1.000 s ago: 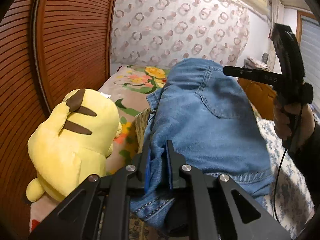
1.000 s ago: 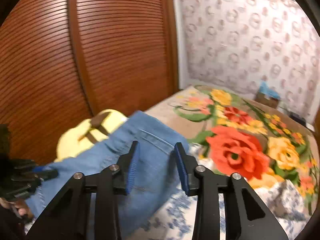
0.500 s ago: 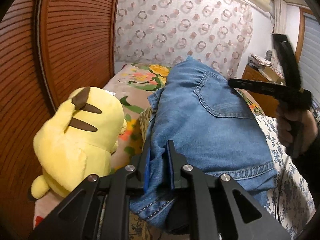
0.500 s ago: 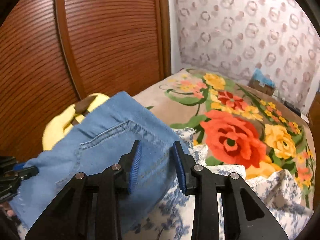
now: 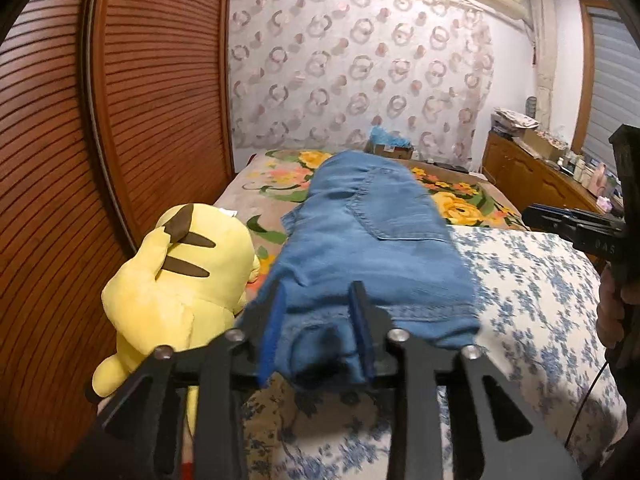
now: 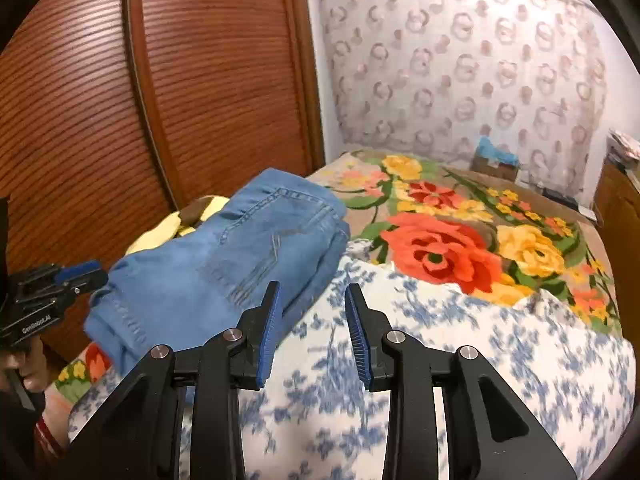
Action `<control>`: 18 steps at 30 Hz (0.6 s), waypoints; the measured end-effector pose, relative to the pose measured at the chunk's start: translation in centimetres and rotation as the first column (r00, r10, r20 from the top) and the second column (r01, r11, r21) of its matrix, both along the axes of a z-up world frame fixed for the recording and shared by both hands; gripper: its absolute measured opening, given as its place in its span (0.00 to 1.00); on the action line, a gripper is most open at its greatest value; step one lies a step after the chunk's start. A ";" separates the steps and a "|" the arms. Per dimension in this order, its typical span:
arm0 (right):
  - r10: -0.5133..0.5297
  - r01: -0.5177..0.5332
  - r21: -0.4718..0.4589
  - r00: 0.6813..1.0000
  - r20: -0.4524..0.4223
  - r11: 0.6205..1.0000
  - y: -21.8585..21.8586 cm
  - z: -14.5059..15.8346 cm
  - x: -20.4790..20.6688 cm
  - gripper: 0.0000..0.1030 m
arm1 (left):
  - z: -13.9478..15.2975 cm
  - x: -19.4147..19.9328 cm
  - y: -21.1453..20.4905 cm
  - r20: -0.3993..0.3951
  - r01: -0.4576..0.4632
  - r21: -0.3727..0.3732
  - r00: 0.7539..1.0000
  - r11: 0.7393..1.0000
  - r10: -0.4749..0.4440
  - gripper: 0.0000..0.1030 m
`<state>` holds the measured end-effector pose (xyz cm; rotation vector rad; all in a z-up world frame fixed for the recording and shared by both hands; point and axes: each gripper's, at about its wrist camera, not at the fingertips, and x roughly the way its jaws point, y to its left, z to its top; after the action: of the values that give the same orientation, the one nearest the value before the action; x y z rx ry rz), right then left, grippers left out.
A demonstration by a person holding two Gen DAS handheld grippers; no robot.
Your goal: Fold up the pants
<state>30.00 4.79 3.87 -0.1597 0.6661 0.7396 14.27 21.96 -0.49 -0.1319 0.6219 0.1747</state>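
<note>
- Two tools in play, w/ one pair of folded jeans between them, lying on the bed near its left edge, by the wooden louvred doors.
- Handling (my read): denim is soft but thick and fairly heavy when stacked; it should hold a crease and not slide much on the bedding. Best hold is prob. the stitched hem or waistband edge, where layers bunch and give the pads sth. firm to bite.
- Look: mid-blue wash, back pocket and seams facing up, folded into a compact oblong; near end is a rolled hem edge, slightly rumpled.
- Left tool: jaws opening, denim hem sits between the blue pads but they're no longer pressing it, so released.
- Right tool: jaws part-open, nothing between them; hangs over the blue-floral sheet just beside the jeans' right edge.
- Yellow plush toy sits touching the jeans' left side; keep clear of it.
</note>
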 end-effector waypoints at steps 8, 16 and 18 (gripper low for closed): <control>-0.051 0.050 0.006 0.997 0.052 0.999 -4.6 1.5 -5.3 0.32 | 0.8 -2.0 -4.1 0.038 0.088 -0.014 0.995 0.996 -0.087 0.54; -0.132 0.131 0.008 0.988 0.082 0.991 -8.8 1.4 -9.7 0.45 | 0.7 -2.9 -8.6 0.032 0.140 0.001 0.990 0.990 -0.140 0.57; -0.162 0.162 0.004 0.982 0.092 0.987 -9.8 1.3 -10.6 0.49 | 0.8 -3.0 -10.0 0.025 0.153 0.015 0.988 0.988 -0.153 0.58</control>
<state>19.44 -4.99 5.19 -0.1402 0.5854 0.5709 11.25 11.95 0.30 -0.0735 0.6020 0.0287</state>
